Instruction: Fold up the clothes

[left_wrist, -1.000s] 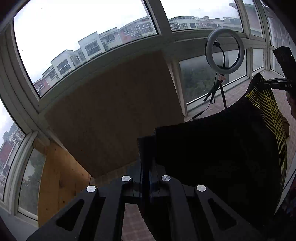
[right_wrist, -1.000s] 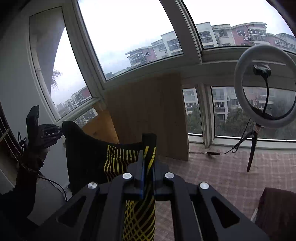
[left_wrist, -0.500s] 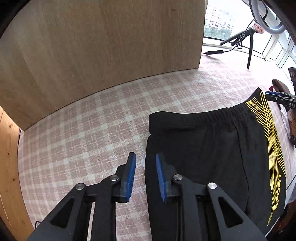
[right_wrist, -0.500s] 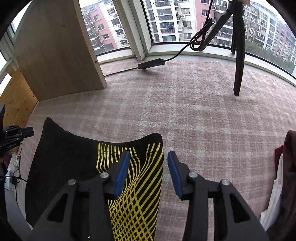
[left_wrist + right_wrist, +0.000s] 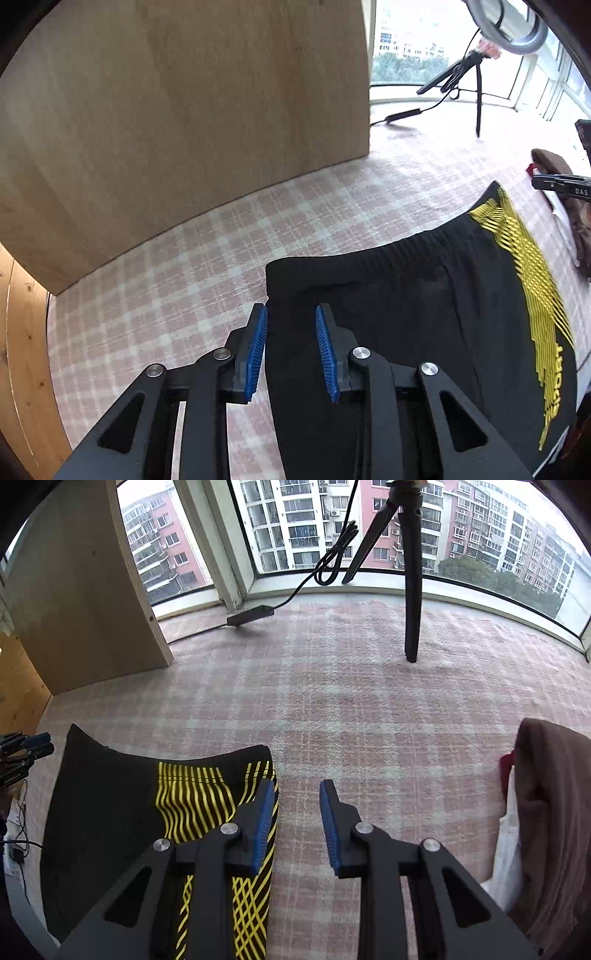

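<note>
A: Item one, the task's thing?
B: Black shorts (image 5: 406, 295) with yellow line print, lying flat on the pink checked floor covering (image 5: 192, 280), elastic waistband at the far edge.

A: Left claw (image 5: 290, 349)?
B: Jaws parted, nothing held. It hangs over the near left corner of the shorts, its left blue pad at the cloth's left edge.

A: Right claw (image 5: 297, 825)?
B: Also spread and empty. Its left pad sits over the yellow-printed right edge; its right pad is over bare covering.

A: Handling estimate?
B: Light, limp, thin knit. It likely drapes and creases freely; no stiffness, nothing fragile. The fabric looks smooth and may slip from a shallow pinch.

A: Where to hold?
B: Judged best at the two waistband corners, where the gathered elastic gives bulk, or at the side seams for a lengthwise fold.

A: Other entries?
B: Wooden panel (image 5: 177, 122) far left, tripod (image 5: 412, 572) with cable far, brown garment pile (image 5: 554, 812) near right.
</note>
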Demonstrator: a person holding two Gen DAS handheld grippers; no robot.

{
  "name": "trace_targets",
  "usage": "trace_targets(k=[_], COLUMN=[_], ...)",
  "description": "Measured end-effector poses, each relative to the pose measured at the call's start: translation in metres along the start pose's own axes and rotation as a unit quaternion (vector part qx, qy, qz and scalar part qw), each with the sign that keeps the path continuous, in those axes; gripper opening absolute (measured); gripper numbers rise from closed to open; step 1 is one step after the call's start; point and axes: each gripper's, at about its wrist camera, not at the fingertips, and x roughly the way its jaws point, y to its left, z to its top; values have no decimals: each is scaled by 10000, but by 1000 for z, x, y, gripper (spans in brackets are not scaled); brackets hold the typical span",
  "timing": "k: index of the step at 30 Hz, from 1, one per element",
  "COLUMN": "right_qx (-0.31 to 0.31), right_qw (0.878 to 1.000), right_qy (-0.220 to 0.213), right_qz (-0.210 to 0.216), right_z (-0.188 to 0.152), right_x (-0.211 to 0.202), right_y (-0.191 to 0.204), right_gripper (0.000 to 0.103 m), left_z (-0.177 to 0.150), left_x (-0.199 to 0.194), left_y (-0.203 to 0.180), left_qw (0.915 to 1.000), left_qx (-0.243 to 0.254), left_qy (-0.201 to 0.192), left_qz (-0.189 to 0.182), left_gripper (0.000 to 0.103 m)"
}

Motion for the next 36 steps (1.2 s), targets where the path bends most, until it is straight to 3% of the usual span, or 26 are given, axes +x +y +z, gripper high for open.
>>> trace_targets(k=[4, 6, 9, 12, 15, 20, 23, 26, 30, 36], right_qx=[291, 232, 214, 19, -315, -492, -831, -1059, -1266, -1487], right_qw=[9976, 9958, 9899, 9855, 9819, 9839, 9843, 9827, 9817, 9788], right_qy=[-396, -698, -999, -1135, -1199, -641, -277, 60, 342, 647], right_qz=[496, 549, 978, 1262, 1433, 1591, 1532, 1516, 1380, 1252], right_z=[-16, -26, -38, -44, -46, -50, -52, -50, -40, -23], right_x=[-78, -122, -178, -215, -233, -192, -150, -103, -47, 3], right_y=[-10, -14, -31, -49, -65, -82, -68, -45, -15, 20], right_gripper=[26, 26, 26, 27, 35, 40, 40, 40, 40, 40], left_z=[-30, -50, -83, -117, -150, -189, -203, -212, -217, -221], left_x=[-78, -116, -164, -189, -199, -175, -149, -126, -95, -67], left_y=[-7, -12, -28, -64, -127, -264, -334, -391, -432, -448], left_qw=[9992, 9987, 9969, 9951, 9948, 9984, 9938, 9897, 9897, 9881], left_qx=[84, 1, -228, -437, -638, -535, -601, -547, -556, -715], left_qy=[-331, -419, -515, -411, -329, 6, 255, 459, 663, 812], left_qz=[187, 299, 543, 786, 716, -171, -902, -1240, -1142, -1096], left_gripper=[26, 26, 26, 26, 26, 26, 26, 26, 26, 26])
